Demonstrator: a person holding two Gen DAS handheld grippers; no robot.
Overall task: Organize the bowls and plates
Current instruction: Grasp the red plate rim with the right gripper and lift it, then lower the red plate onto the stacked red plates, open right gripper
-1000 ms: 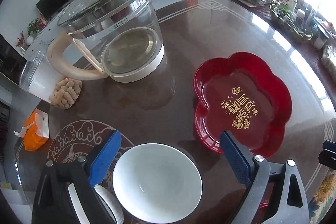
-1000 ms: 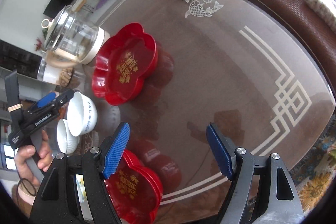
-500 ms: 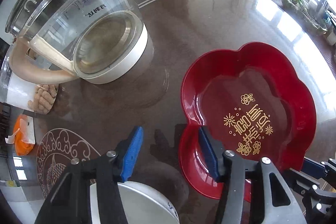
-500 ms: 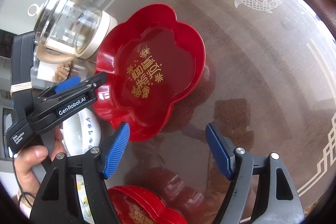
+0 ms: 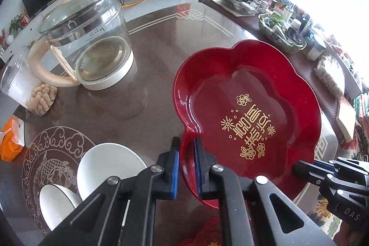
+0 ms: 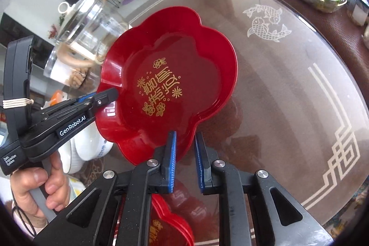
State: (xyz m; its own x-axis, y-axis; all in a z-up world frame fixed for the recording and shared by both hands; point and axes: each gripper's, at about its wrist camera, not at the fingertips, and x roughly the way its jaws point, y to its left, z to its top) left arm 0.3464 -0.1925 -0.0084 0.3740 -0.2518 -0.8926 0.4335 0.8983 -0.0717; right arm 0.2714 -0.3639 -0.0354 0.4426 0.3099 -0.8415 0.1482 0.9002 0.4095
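Note:
A red flower-shaped plate (image 5: 249, 112) with gold lettering hangs tilted just above the table between both grippers. My left gripper (image 5: 186, 142) has its jaws closing on the plate's near-left rim, blue pads pressing on it. My right gripper (image 6: 185, 137) has its jaws closing on the opposite rim of the plate (image 6: 170, 84), which sits between its pads. Each gripper shows in the other's view: right gripper (image 5: 297, 168), left gripper (image 6: 110, 93). Two white bowls (image 5: 110, 165) (image 5: 57, 204) stand lower left. A second red plate (image 6: 170, 223) lies under the right gripper.
A glass kettle (image 5: 92, 43) with a cream handle stands at the back left, beside a plastic cup (image 5: 16, 82) and snacks. An orange packet (image 5: 9, 142) lies at the left edge. Glass dishes of clutter (image 5: 283, 34) crowd the far right. A hand (image 6: 34, 190) holds the left gripper.
Both grippers came in from wide open and closed on opposite rims of the red plate. The left one moved right, away from the white bowl. The plate now hangs tilted off the table.

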